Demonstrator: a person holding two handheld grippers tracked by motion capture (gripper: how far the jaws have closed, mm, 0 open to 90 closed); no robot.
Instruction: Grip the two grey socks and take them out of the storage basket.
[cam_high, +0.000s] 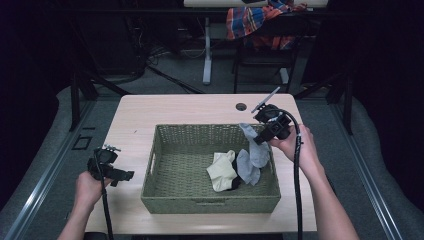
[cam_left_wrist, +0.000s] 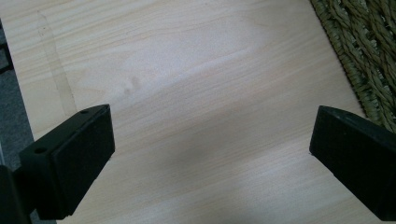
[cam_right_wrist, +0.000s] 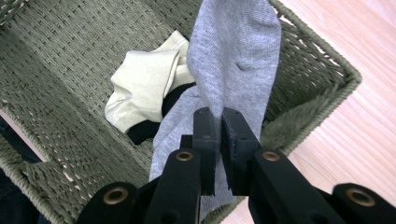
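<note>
The right tongs (cam_right_wrist: 218, 122) are closed on a thin grey cotton sock (cam_right_wrist: 231, 56), which hangs over the right end of the green woven wicker basket (cam_high: 165, 197), above a cream sock (cam_high: 221, 170). The left tongs (cam_left_wrist: 212, 154) stand wide and empty over the pale wooden bench (cam_left_wrist: 187, 60). This looks like the lifting-out step; next the sock must clear the rim.
</note>
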